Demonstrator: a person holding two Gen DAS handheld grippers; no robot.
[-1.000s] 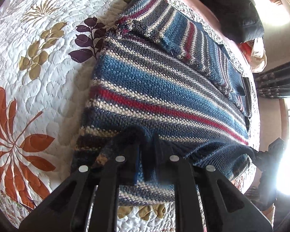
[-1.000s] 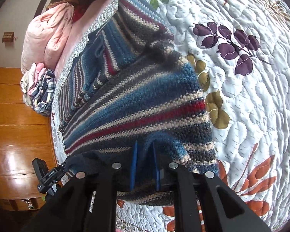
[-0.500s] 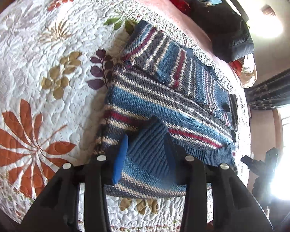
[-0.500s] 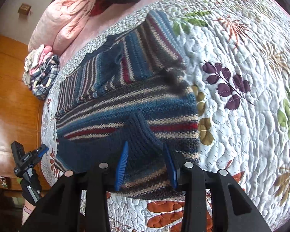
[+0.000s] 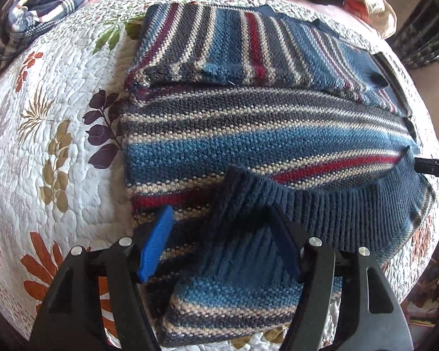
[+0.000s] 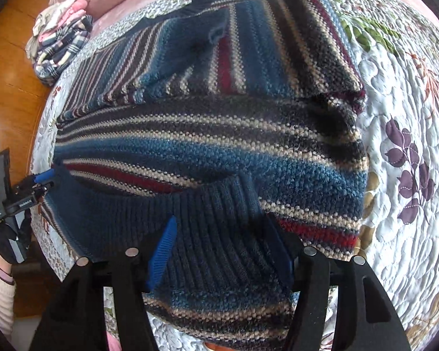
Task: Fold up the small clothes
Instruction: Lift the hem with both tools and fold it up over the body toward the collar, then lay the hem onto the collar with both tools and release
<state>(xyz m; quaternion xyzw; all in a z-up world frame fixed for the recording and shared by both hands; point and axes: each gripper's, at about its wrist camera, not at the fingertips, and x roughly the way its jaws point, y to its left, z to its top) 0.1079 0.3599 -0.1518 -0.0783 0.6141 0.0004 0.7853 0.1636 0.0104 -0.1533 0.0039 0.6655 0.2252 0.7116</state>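
Note:
A striped knit sweater (image 5: 248,134) in blue, navy, cream and red lies flat on the floral quilt (image 5: 44,117), its sleeve folded across the top. The ribbed navy hem (image 5: 336,204) is turned up over the body. My left gripper (image 5: 219,237) is open at the hem's left corner, with the fabric lying loose between its wide-set fingers. In the right wrist view, the sweater (image 6: 219,146) fills the middle. My right gripper (image 6: 221,242) is open over the ribbed hem (image 6: 213,234) at the other corner. The left gripper (image 6: 20,193) shows at that view's left edge.
A pile of plaid clothes (image 5: 38,8) sits at the quilt's far corner, also visible as plaid clothes (image 6: 58,49) from the right. A pink cover lies behind the sweater. Wooden floor (image 6: 8,87) lies beyond the bed's edge. A sleeve and gloved hand (image 6: 3,263) hold the left gripper.
Both grippers were shut on the hem a second ago. They have opened, let it go folded over the body, and drawn back a little.

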